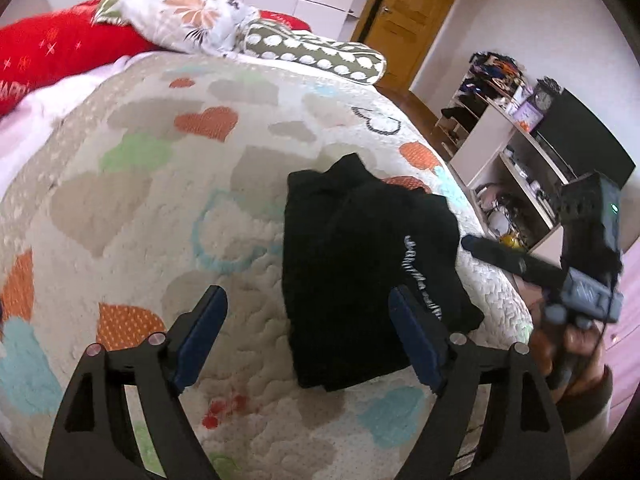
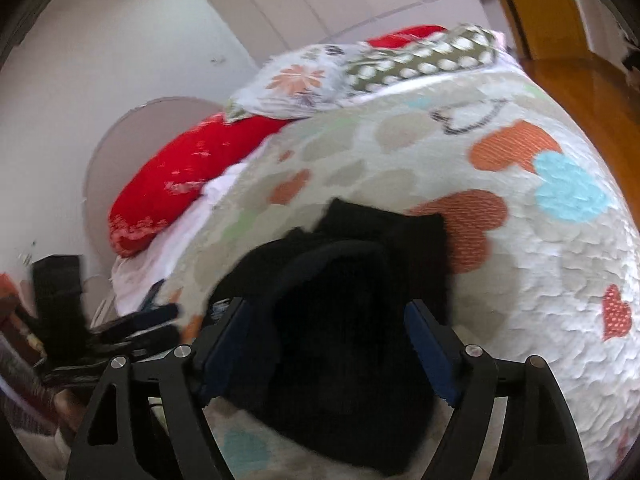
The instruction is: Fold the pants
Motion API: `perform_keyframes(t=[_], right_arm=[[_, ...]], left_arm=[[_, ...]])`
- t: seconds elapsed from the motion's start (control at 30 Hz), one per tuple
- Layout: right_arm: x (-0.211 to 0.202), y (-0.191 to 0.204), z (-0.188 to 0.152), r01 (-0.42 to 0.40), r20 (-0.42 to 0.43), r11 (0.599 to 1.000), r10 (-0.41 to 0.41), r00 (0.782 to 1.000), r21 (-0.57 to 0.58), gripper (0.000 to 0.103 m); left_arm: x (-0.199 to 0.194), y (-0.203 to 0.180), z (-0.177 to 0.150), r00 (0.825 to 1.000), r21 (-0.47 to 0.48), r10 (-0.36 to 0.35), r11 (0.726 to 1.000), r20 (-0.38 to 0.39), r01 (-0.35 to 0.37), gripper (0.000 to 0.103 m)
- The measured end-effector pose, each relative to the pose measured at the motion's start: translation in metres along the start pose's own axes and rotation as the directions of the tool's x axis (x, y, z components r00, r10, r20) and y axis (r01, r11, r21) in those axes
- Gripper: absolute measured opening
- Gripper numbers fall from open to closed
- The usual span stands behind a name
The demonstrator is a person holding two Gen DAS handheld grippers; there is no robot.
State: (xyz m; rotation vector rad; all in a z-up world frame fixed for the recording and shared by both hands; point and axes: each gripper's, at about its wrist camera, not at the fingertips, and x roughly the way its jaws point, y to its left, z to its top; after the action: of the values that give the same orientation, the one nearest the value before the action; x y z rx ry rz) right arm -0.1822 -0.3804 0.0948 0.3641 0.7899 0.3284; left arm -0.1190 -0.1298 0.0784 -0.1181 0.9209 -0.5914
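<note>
On the bed, largest item first, I log the following.

Quilt point(image 1: 168, 208): I see a cream bedspread with orange, green, blue and grey hearts filling most of both views.

Pillows: at 11 o'clock in the left wrist view I read a red pillow point(image 1: 60, 56), a floral pillow point(image 1: 188, 16) resting on it, and an olive white-dotted pillow point(image 1: 316, 50) just beside that at 12 o'clock.

Wooden door point(image 1: 416, 20): at 1 o'clock, behind the bed.

Shelf unit point(image 1: 516, 168): at 3 o'clock in the left wrist view, off the bed's edge, with small items I cannot identify.

Pants point(image 1: 360, 272): black, lying in a folded stack flat on the quilt, near the bed edge; a white printed strip shows on the top layer. In the left wrist view I place them at 4 o'clock from centre; in the right wrist view point(image 2: 352, 320) they sit at 6 o'clock.

Left gripper point(image 1: 308, 340): I read the jaws as spread wide, nothing pressed between the pads; the right finger point(image 1: 416, 340) overlaps the pants' near edge in view, the left finger stands over bare quilt.

Right gripper point(image 2: 324, 344): jaws spread wide. The pants appear between the fingers in this blurred view, but neither pad presses on them. From the left wrist camera I see this unit point(image 1: 472, 246) at 3 o'clock, held by a hand point(image 1: 576, 352).
</note>
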Motion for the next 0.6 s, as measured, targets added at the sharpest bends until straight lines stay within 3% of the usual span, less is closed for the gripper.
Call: perform_keyframes(t=[0.07, 0.13, 0.2, 0.3, 0.47, 0.53, 0.6], right_arm=[[0.011, 0.011, -0.003, -0.019, -0.040, 0.999, 0.017, 0.999, -0.051, 0.071], [0.034, 0.014, -0.005, -0.036, -0.095, 0.997, 0.030, 0.995, -0.062, 0.008], [0.039, 0.019, -0.005, -0.032, -0.103, 0.995, 0.022, 0.994, -0.097, 0.009], [0.013, 0.022, 0.000, 0.011, -0.038, 0.985, -0.018, 0.999, -0.170, 0.008], [0.019, -0.001, -0.014, 0.098, -0.107, 0.984, -0.115, 0.988, -0.152, 0.008], [0.018, -0.002, -0.020, 0.121, -0.104, 0.981, -0.138, 0.985, -0.154, 0.010], [0.007, -0.008, -0.018, 0.122, -0.062, 0.986, -0.130, 0.990, -0.114, 0.018]], left_arm=[[0.007, 0.002, 0.001, 1.000, -0.017, -0.003, 1.000, -0.016, 0.003, 0.083], [0.006, 0.000, -0.001, 1.000, -0.021, -0.001, 1.000, -0.021, 0.001, 0.083], [0.002, -0.003, 0.001, 1.000, -0.016, -0.006, 1.000, -0.009, 0.006, 0.083], [-0.003, -0.010, -0.001, 1.000, -0.002, -0.026, 1.000, 0.016, 0.027, 0.083], [0.040, -0.027, -0.013, 0.992, 0.050, -0.004, 0.999, -0.124, 0.010, 0.084], [0.043, -0.027, -0.015, 0.992, 0.035, -0.019, 0.999, -0.126, 0.023, 0.084], [0.040, -0.027, -0.012, 0.993, 0.032, -0.021, 0.999, -0.120, 0.025, 0.084]])
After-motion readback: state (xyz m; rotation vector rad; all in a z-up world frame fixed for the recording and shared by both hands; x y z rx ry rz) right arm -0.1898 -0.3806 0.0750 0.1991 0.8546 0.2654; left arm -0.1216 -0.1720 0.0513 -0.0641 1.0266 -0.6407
